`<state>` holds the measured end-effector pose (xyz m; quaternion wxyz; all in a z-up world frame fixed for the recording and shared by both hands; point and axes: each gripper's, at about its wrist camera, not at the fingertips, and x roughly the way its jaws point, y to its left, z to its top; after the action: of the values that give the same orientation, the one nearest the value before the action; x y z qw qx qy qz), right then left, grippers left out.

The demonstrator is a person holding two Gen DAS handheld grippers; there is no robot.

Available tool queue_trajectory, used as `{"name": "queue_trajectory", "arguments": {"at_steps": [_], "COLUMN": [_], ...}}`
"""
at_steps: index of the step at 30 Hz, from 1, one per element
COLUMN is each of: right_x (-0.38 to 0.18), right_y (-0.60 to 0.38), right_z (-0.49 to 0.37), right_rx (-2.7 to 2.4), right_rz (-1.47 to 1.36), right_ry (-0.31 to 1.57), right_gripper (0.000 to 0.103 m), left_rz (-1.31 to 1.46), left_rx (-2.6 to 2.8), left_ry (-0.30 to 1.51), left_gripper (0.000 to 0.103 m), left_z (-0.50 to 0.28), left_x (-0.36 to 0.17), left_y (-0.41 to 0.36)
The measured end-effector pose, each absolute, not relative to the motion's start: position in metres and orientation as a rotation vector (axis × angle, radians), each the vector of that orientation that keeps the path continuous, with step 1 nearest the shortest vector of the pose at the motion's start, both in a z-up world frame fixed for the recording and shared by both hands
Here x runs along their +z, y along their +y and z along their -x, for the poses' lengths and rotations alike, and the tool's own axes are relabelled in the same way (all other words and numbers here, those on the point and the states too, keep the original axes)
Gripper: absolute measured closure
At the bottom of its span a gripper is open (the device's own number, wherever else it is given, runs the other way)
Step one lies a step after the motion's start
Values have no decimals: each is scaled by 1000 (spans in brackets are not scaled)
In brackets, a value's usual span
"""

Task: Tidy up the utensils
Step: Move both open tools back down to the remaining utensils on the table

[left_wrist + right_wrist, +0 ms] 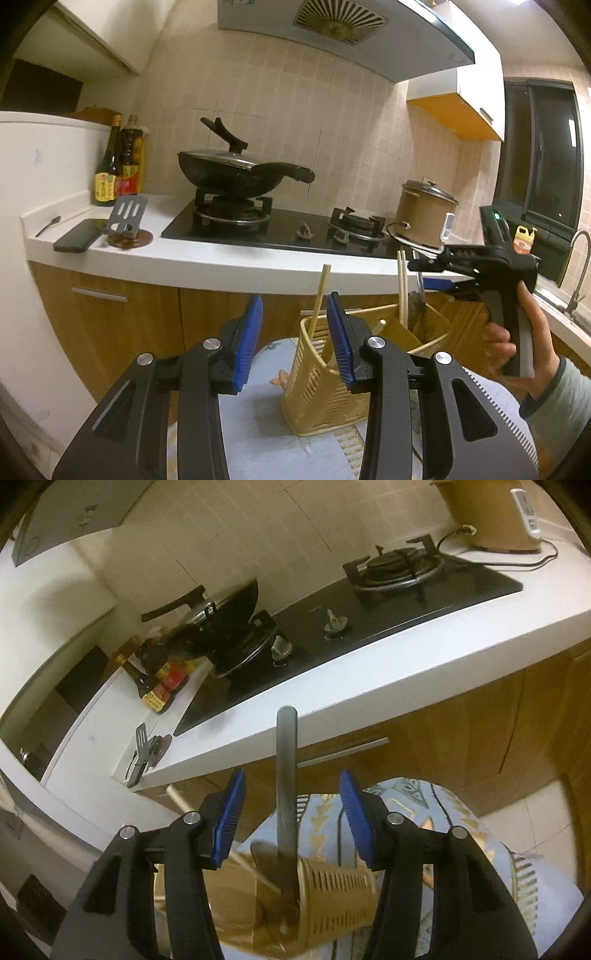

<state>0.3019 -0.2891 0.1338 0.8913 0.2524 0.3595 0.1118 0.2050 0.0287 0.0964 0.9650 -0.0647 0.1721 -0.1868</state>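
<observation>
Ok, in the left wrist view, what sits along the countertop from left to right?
Small dark spoon → phone → slotted spatula on its round wooden stand → lidded wok on the left burner → empty right burner → brown rice cooker. The sauce bottles stand behind the phone and spatula.

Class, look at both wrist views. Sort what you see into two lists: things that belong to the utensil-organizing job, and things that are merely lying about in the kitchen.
Belongs to the job:
- yellow utensil basket
- single chopstick
- chopstick pair
- grey utensil handle
- left gripper
- right gripper

Just lying about:
- lidded wok
- sauce bottles
- rice cooker
- phone
- slotted spatula
</observation>
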Motion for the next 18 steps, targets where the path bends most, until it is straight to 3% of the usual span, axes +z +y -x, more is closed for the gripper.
{"name": "queue_trajectory", "arguments": {"at_steps": [1,2,4,18], "right_x": [135,137,141,190], "right_y": [-287,-283,-276,-229], "right_z": [-303,-305,-304,-229], "right_rx": [236,240,250,122], "right_rz": [-511,-494,-439,-74], "right_ry": [742,739,735,353], "right_gripper": [59,78,93,98], "left_rz": [130,129,122,141], "left_rx": [-379,-379,-375,-363], "left_ry": [352,354,358,391], "left_gripper": [68,68,68,68], "left_z": [-206,-207,-209,-204], "left_x": [95,94,92,78], "left_y": [29,29,28,34]}}
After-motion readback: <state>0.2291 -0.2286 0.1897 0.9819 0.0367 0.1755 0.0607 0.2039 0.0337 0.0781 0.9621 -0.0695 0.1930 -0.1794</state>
